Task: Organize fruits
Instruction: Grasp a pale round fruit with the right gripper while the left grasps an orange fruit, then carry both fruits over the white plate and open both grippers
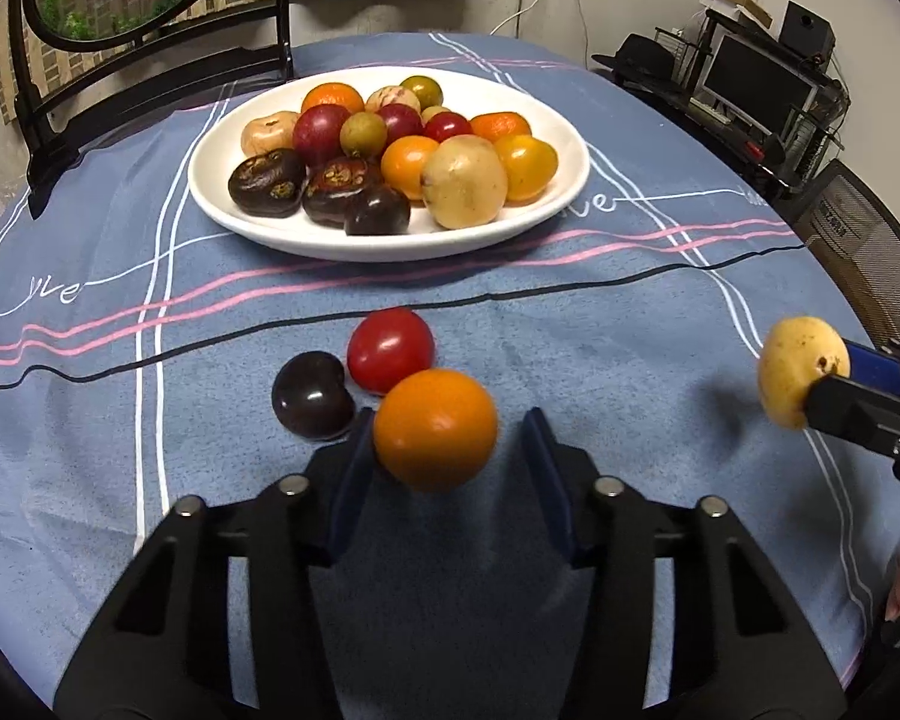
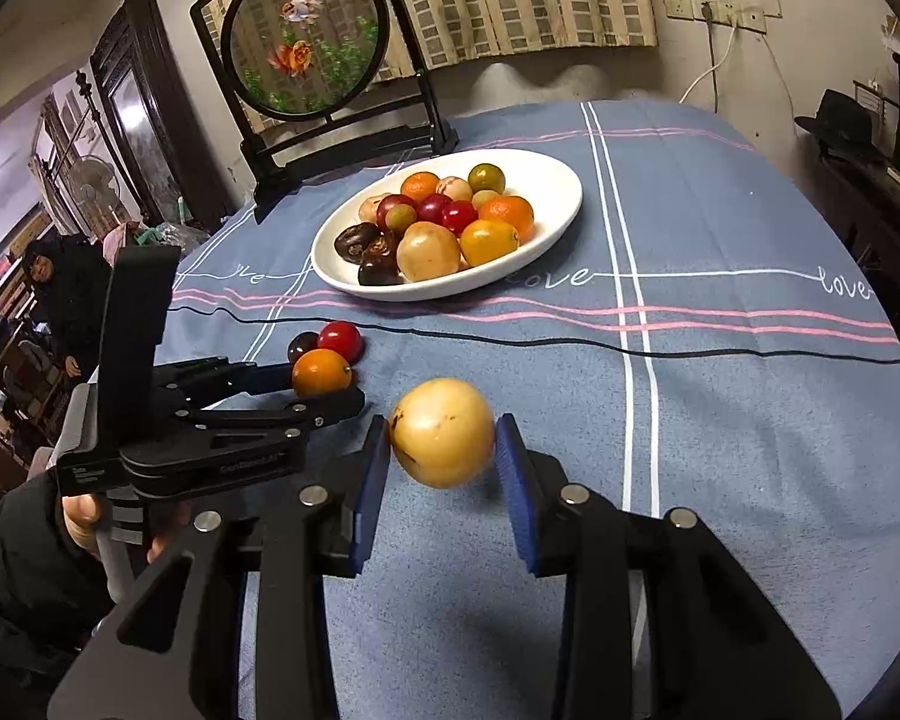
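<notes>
Sorting is underway: an orange fruit (image 1: 435, 427) sits between the left gripper's (image 1: 447, 450) parted jaws, released or ungrasped; a yellow fruit (image 2: 442, 432) is clamped by the right gripper (image 2: 442, 450), needing placement next.

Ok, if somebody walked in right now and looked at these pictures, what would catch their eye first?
Probably the white plate heaped with mixed fruits at the middle of the blue tablecloth. Next, the two fruits near the camera: an orange fruit between the fingers of the left hand-held gripper, and a yellow fruit between those of the right hand-held gripper. A red tomato and a dark fruit lie loose on the cloth.
</notes>
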The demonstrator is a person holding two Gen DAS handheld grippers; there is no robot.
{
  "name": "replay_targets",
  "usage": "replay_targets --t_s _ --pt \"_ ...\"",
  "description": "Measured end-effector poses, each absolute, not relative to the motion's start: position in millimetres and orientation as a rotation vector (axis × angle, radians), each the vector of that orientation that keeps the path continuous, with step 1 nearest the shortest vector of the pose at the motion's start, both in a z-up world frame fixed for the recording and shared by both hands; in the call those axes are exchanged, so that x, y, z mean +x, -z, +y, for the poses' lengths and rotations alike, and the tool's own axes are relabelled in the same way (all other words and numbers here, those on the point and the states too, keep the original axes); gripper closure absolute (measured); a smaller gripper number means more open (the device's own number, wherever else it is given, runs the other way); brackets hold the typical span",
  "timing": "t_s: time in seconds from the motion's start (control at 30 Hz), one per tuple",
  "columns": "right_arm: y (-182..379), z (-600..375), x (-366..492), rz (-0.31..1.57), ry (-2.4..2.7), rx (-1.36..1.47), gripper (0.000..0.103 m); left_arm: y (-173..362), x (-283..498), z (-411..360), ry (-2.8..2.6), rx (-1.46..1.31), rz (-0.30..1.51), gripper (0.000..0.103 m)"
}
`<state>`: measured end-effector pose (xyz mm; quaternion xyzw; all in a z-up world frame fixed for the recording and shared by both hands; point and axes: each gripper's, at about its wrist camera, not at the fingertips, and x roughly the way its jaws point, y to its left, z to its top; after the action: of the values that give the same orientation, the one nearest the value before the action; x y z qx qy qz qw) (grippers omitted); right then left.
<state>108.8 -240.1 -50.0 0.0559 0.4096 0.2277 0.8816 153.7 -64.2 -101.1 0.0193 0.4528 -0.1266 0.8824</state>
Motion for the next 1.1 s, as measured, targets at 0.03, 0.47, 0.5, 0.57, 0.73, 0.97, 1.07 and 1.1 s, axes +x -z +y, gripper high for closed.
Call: replay_targets --t_s 0.03,0.47,0.5,0.57,0.73,0.97,1.07,1.1 --pt "51.0 -240.0 109.6 0.857 -0.473 0.118 0.066 101.1 154.6 -63.8 0.261 0.042 0.938 0.063" --pt "64.4 -227.2 119.0 0.944 -0.513 0.122 0.066 70.5 125.9 -52.4 0.280 -0.016 0.878 0.063" --pt "71.2 -224.6 126.6 0.970 -0.509 0.133 0.066 68.0 124.1 -50.5 0.283 -0.023 0.873 0.063" --pt "78.8 -219.8 140.2 0.992 -0.494 0.136 0.066 63.9 120.7 -47.2 0.283 -0.038 0.863 0.063" --pt "92.0 -198.2 174.8 1.034 -0.518 0.155 0.048 55.6 113.6 -29.8 0.288 -0.092 0.838 0.063" --pt "92.1 -151.9 199.8 1.002 -0.551 0.029 0.065 51.0 108.8 2.4 0.277 -0.161 0.826 0.063" --pt "82.2 -140.9 190.1 0.959 -0.528 -0.026 0.065 49.9 107.9 11.3 0.266 -0.173 0.825 0.063" --pt "76.0 -140.6 183.4 0.937 -0.517 -0.039 0.065 49.0 106.9 14.8 0.263 -0.178 0.821 0.063"
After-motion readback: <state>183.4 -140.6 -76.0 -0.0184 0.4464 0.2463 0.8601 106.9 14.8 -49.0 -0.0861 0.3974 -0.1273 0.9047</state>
